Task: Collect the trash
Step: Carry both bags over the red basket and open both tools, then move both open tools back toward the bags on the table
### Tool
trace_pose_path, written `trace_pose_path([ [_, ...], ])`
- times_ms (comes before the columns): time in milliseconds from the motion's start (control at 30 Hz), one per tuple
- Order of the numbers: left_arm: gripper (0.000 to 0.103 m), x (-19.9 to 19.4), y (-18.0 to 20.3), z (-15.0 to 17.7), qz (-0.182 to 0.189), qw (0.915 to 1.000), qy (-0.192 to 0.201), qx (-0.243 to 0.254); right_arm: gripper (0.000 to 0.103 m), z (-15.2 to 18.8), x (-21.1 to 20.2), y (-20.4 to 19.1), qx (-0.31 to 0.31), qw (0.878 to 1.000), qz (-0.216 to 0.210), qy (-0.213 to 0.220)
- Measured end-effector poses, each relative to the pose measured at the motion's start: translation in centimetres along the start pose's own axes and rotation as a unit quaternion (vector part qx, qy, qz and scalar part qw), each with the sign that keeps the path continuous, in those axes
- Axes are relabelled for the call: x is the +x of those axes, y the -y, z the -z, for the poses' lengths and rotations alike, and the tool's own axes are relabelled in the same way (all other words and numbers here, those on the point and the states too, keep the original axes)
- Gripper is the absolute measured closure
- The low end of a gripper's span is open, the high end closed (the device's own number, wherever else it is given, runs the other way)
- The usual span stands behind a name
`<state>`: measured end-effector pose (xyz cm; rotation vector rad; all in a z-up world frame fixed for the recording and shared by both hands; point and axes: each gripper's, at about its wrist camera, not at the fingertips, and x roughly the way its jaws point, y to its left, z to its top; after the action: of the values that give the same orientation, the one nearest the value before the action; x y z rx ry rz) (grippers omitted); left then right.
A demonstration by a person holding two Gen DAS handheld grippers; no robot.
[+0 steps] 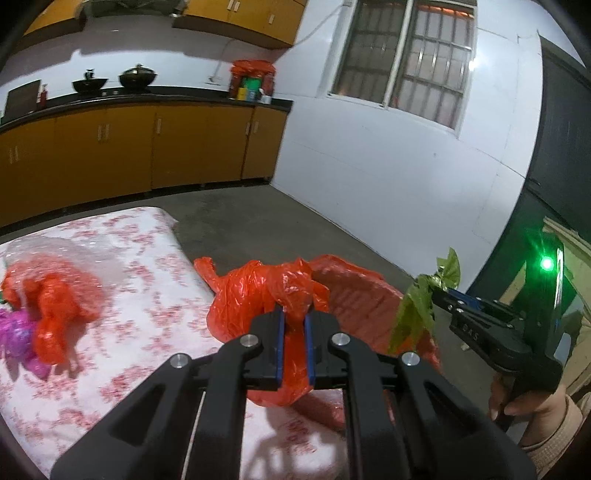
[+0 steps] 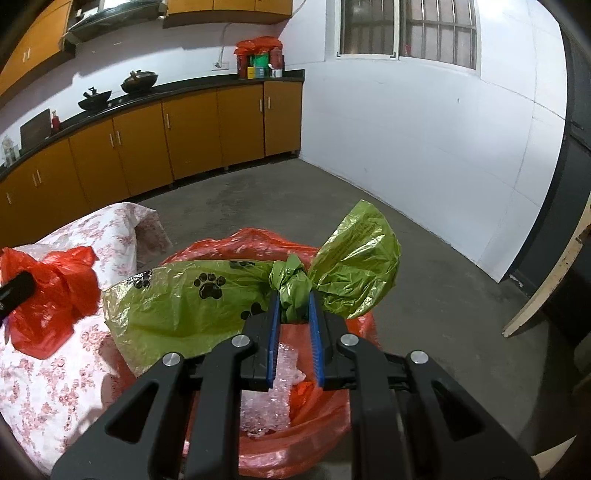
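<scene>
Green bag (image 2: 221,295): thin glossy plastic, crinkled. Red bag (image 1: 258,295): same shiny film. Tablecloth (image 1: 129,258) matt floral; floor (image 2: 295,199) rough.

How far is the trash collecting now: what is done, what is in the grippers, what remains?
Done: clear plastic lies in the red-lined bin. In hand: right gripper holds a green bag above it; left gripper grips an orange bag. Left: orange and purple bags on the table.

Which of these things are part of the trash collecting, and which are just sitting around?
Part of the job:
green paw-print bag in right gripper
red bag in left gripper
red-lined bin

Just there:
two woks
orange cabinets
window
</scene>
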<state>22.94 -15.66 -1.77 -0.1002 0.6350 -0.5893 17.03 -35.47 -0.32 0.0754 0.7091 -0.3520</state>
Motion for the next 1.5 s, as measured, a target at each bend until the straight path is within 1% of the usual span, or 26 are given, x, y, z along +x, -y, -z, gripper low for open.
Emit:
trace_pose_path([
  [300, 0.093, 3.7, 1.4, 0.1, 0.03, 0.9993, -0.025, 0.001, 0.087, -0.1, 1.0, 1.7, 0.015, 1.0, -0.005, -0.006],
  [600, 0.093, 5.7, 3.0, 0.0, 0.048, 0.9981, -0.04, 0.004, 0.087, -0.2, 1.3, 2.4, 0.017, 1.0, -0.013, -0.004],
  [733, 0.09, 6.2, 3.4, 0.4, 0.05, 0.9975, -0.048, 0.008, 0.087, -0.2, 1.4, 2.9, 0.023, 1.0, -0.02, -0.006],
  [800, 0.086, 6.4, 3.3, 0.6, 0.051, 0.9973, -0.053, 0.007, 0.083, -0.2, 1.4, 3.1, 0.027, 0.999, -0.024, -0.008],
  [933, 0.079, 6.5, 3.0, 0.7, 0.047, 0.9972, -0.058, 0.005, 0.082, -0.1, 1.5, 3.2, 0.027, 0.999, -0.029, -0.011],
  [967, 0.078, 6.5, 2.8, 0.6, 0.046, 0.9972, -0.059, 0.004, 0.076, -0.1, 1.5, 3.2, 0.027, 0.999, -0.03, -0.012],
  [1033, 0.076, 6.4, 2.6, 0.7, 0.042, 0.9974, -0.059, 0.004, 0.071, 0.0, 1.4, 3.1, 0.025, 0.999, -0.032, -0.011],
  [1267, 0.072, 5.4, 0.7, 0.7, 0.018, 0.9984, -0.052, -0.008, 0.07, -0.2, 1.0, 3.2, 0.024, 0.999, -0.03, -0.007],
  [1433, 0.064, 4.1, -0.9, 0.5, -0.011, 0.9989, -0.041, -0.016, 0.07, -0.3, 0.9, 2.7, 0.015, 1.0, -0.026, -0.003],
  [1500, 0.06, 3.2, -1.8, 0.4, -0.022, 0.9989, -0.036, -0.023, 0.067, -0.3, 0.8, 2.2, 0.009, 1.0, -0.026, 0.0],
])
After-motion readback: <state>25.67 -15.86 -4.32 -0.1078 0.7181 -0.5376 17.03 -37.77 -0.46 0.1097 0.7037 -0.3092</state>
